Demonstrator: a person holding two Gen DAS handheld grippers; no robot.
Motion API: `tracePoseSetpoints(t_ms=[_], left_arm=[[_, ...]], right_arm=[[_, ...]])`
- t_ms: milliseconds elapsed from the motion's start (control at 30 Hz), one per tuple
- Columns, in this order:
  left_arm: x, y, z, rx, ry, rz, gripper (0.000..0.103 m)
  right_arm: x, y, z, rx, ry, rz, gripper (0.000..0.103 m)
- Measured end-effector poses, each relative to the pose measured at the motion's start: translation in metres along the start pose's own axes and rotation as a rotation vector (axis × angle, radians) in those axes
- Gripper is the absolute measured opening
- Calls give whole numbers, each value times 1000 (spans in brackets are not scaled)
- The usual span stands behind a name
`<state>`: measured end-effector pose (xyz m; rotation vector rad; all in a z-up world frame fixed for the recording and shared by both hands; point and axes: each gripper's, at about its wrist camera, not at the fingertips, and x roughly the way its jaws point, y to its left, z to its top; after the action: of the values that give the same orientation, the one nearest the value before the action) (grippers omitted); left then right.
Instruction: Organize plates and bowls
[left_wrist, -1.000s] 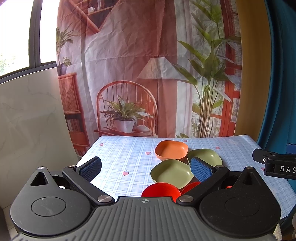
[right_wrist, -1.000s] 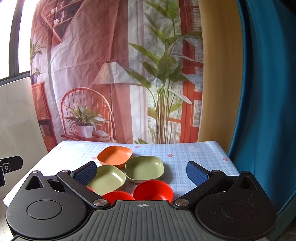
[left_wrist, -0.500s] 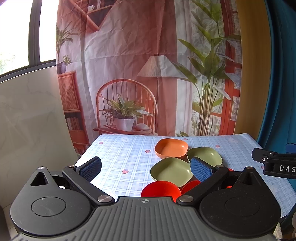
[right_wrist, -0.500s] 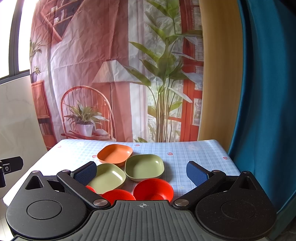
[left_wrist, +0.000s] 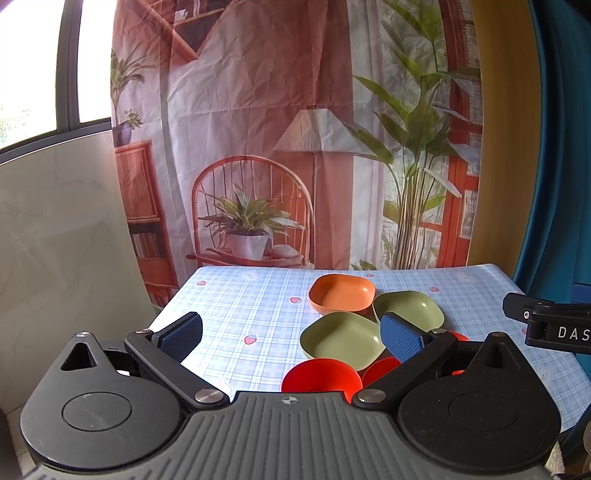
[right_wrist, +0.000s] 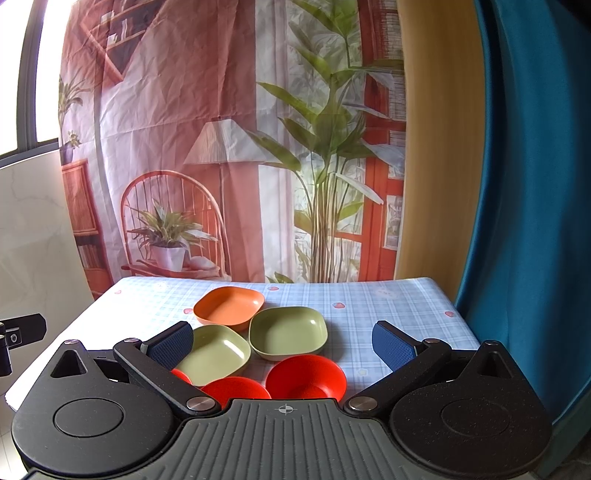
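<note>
Right gripper (right_wrist: 282, 343) wide open above table edge, holding nothing
Orange dish (right_wrist: 229, 307) farthest; two green dishes (right_wrist: 288, 332) (right_wrist: 214, 354) touching in front; three red bowls (right_wrist: 306, 377) nearest; checked tablecloth (right_wrist: 388, 306); printed backdrop (right_wrist: 221, 129) behind

Checked table (right_wrist: 388, 306) bears 1 orange dish (right_wrist: 229, 307), 2 green dishes (right_wrist: 288, 332), 3 red bowls (right_wrist: 306, 376)

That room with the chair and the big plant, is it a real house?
Probably not a real living room: the chair and plant are printed on a wrinkled backdrop cloth. In front stands a table with a checked cloth and plastic bowls, so likely a staged dish-tidying setup.
</note>
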<state>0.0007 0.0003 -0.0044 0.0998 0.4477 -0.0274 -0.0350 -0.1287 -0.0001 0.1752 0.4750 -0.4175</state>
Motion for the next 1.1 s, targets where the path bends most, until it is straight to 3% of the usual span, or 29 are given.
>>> tracePoseSetpoints(t_ms=[567, 733, 933, 1100], left_arm=[[-1, 0, -2, 2, 1, -6, 103], [4, 2, 0, 1, 20, -27, 103], [16, 12, 7, -51, -5, -18, 103], [37, 12, 19, -8, 3, 20, 103]], right_arm=[[0, 0, 3, 3, 1, -1, 103], [3, -6, -16, 18, -10, 1, 103], [10, -19, -7, 72, -64, 79, 103], [28, -30, 6, 89, -159, 109, 103]])
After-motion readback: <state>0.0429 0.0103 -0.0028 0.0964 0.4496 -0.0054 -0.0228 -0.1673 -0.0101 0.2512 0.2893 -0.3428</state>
